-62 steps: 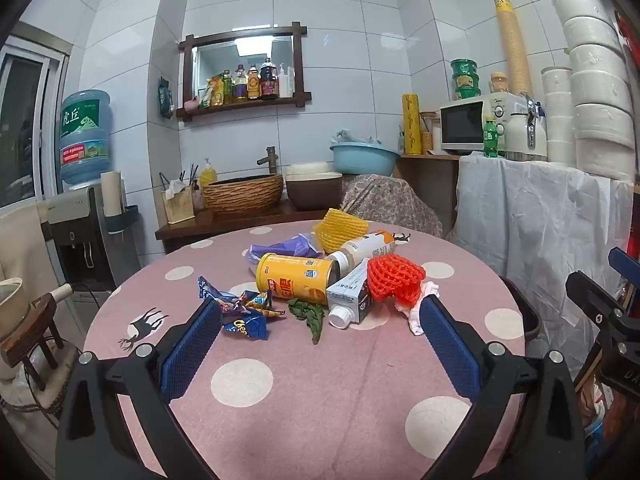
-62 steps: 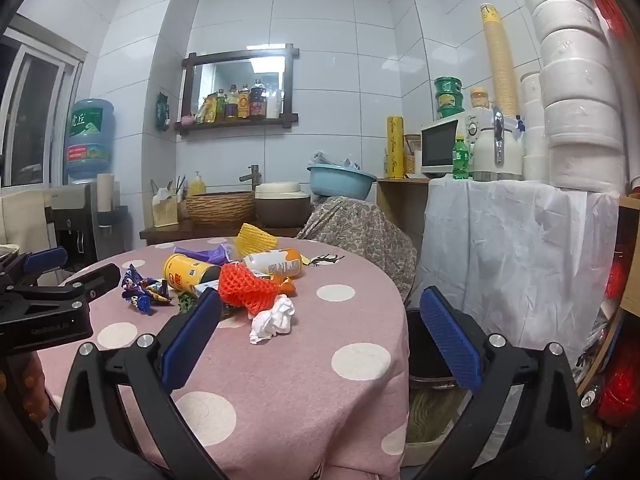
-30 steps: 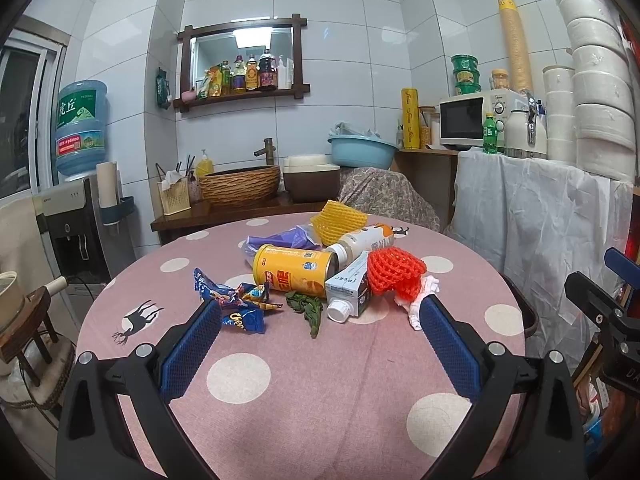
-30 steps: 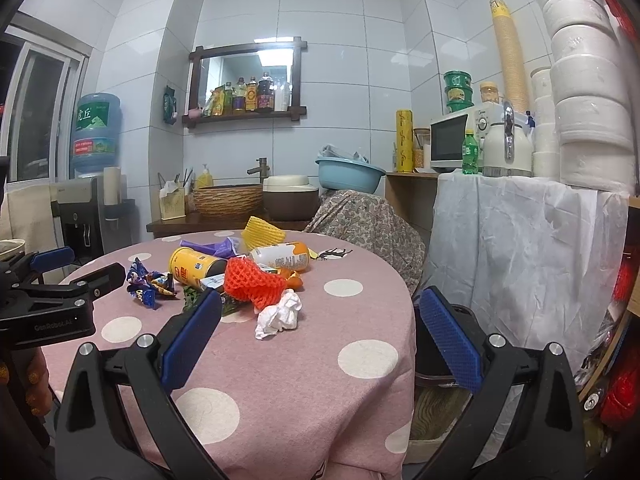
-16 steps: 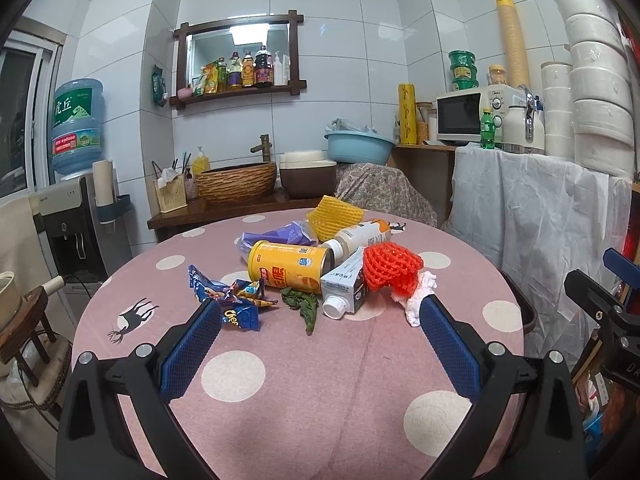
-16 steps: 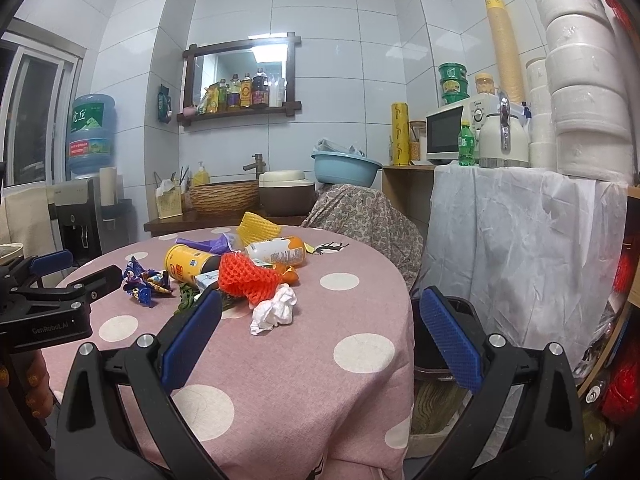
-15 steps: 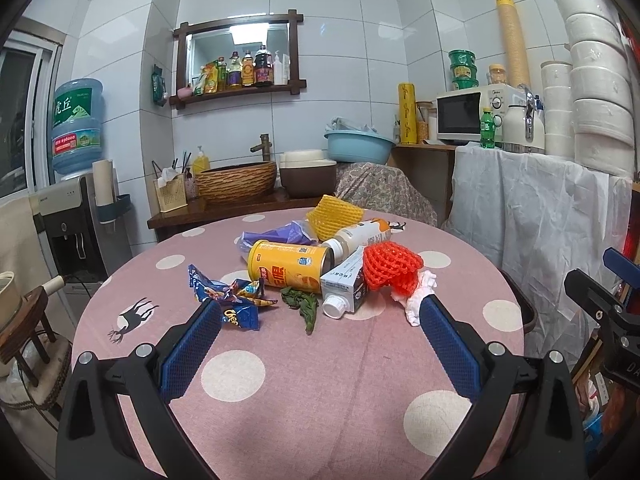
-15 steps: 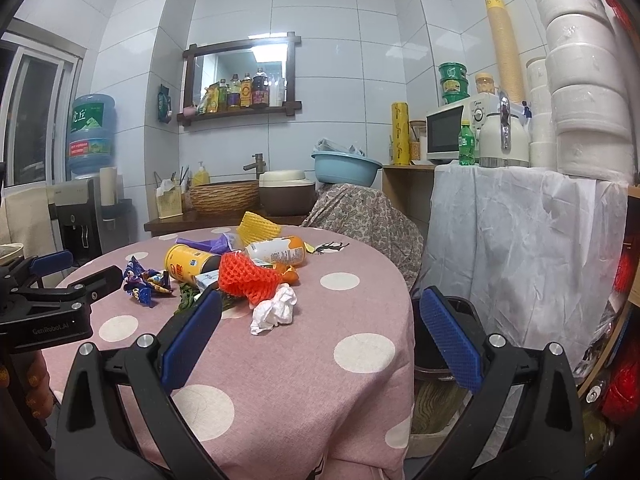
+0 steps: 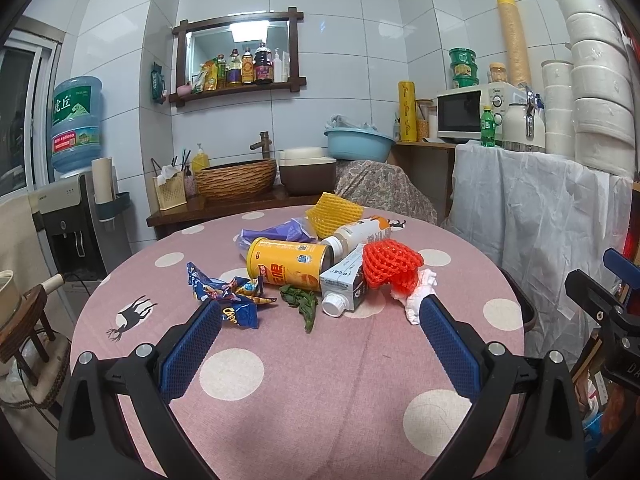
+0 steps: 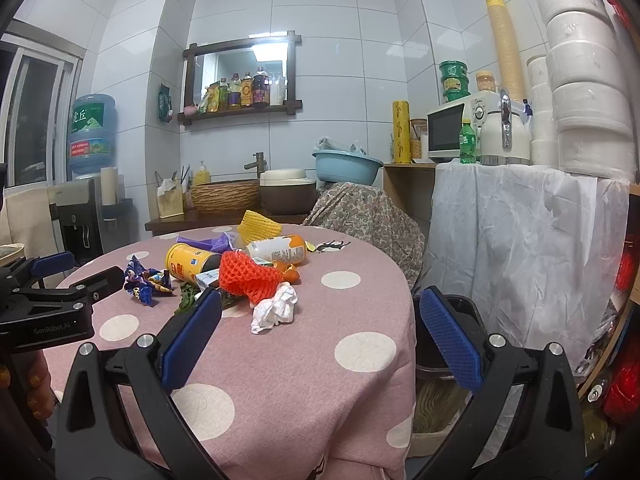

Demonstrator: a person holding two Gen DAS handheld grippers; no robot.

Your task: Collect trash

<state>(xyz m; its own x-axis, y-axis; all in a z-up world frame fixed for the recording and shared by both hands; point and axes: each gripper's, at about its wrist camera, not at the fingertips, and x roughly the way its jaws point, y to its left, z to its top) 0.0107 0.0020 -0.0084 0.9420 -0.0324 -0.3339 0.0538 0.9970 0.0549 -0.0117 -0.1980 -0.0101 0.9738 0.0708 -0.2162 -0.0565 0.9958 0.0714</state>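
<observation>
A pile of trash lies on the round pink dotted table (image 9: 304,392): a yellow can (image 9: 289,263), a white carton (image 9: 345,285), a red foam net (image 9: 390,266), crumpled white paper (image 10: 276,307), blue snack wrappers (image 9: 228,295), a yellow foam net (image 9: 334,215), a plastic bottle (image 9: 360,234), a purple bag (image 9: 276,234) and a green leaf (image 9: 302,300). My left gripper (image 9: 320,326) is open and empty, short of the pile. My right gripper (image 10: 320,314) is open and empty at the table's right edge. A dark trash bin (image 10: 460,332) stands below that edge.
A white-draped counter (image 10: 520,216) with a microwave (image 10: 456,128) and stacked white bowls stands at the right. A wooden shelf with a woven basket (image 9: 236,178) is behind the table. A water dispenser (image 9: 74,216) stands at the left. The left gripper also shows in the right wrist view (image 10: 52,304).
Both grippers have shifted only slightly; the left view has drifted a little back from the pile. Nothing on the table has moved.
</observation>
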